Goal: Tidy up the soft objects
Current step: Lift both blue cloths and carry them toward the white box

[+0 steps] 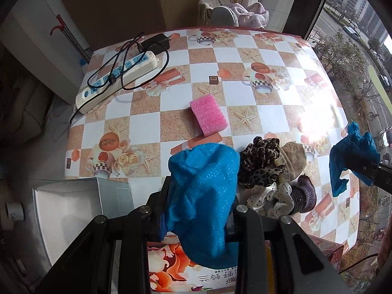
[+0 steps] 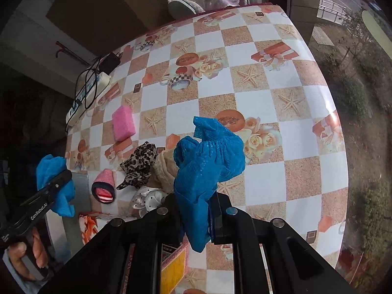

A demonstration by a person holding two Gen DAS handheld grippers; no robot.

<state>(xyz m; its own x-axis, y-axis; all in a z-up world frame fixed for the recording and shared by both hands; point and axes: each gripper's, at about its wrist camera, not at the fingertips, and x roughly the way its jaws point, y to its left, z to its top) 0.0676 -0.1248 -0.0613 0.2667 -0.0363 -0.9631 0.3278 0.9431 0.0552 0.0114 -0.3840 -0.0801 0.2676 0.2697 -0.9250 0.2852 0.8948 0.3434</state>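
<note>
My left gripper [image 1: 199, 210] is shut on a blue mesh cloth [image 1: 203, 196] and holds it above the table's near edge, beside a grey box [image 1: 66, 203]. My right gripper [image 2: 196, 210] is shut on a second blue mesh cloth [image 2: 208, 164], held above the table. Each gripper with its cloth shows in the other view: the right one at the far right [image 1: 350, 161], the left one at the left [image 2: 55, 183]. A pile of soft things lies between them: a leopard scrunchie [image 1: 259, 164], a beige cloth [image 1: 294, 161], a dotted white scrunchie [image 1: 272, 198], a knitted piece [image 1: 303, 193]. A pink sponge [image 1: 208, 114] lies further back.
A white power strip [image 1: 117, 80] with black cables and an adapter [image 1: 156, 42] lies at the table's far left. A printed box [image 1: 186, 269] sits under my left gripper. A chair with a shoe and towels [image 1: 232, 14] stands behind the table. A window is at right.
</note>
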